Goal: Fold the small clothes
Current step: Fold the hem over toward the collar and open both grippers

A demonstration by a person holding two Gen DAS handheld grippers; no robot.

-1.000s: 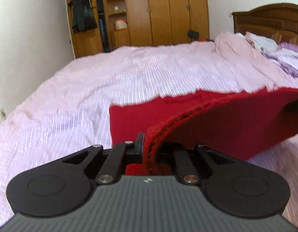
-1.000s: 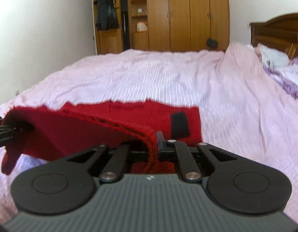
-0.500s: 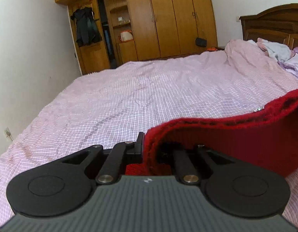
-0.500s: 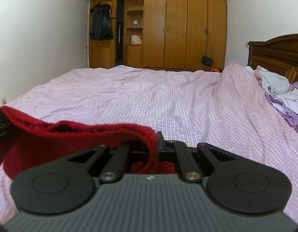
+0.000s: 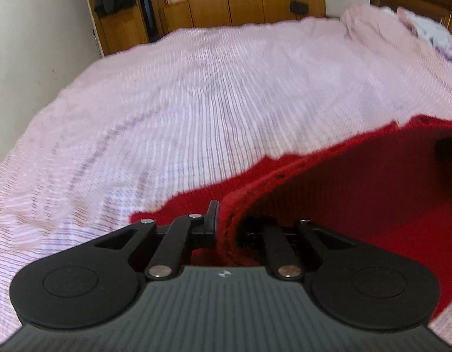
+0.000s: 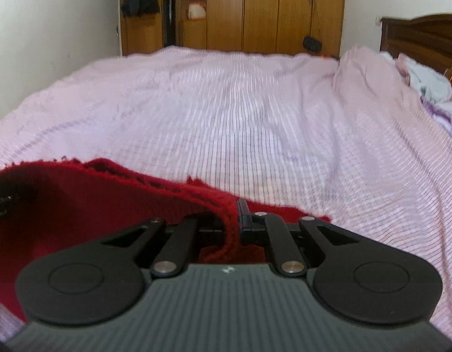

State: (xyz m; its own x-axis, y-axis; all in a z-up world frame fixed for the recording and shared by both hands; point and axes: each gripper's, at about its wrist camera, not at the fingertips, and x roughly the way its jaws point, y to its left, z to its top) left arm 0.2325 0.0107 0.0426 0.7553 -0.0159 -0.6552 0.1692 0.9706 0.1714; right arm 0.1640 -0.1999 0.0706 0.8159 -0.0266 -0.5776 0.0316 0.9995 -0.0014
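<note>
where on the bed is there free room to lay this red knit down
Free: the wide pink bedspread ahead of both grippers, from the red knit to the wardrobe, and left toward the wall. Crowded: the right side by the headboard, with bunched cover and piled clothes.

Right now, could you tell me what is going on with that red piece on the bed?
A person is folding a small red knitted garment on the pink striped bedsheet, with hand-held tongs in each hand. The left tongs are shut on one end of the garment's edge and the right tongs on the other, so the edge hangs stretched between them above the rest of the garment, which lies on the sheet. The fold is not laid down yet.
</note>
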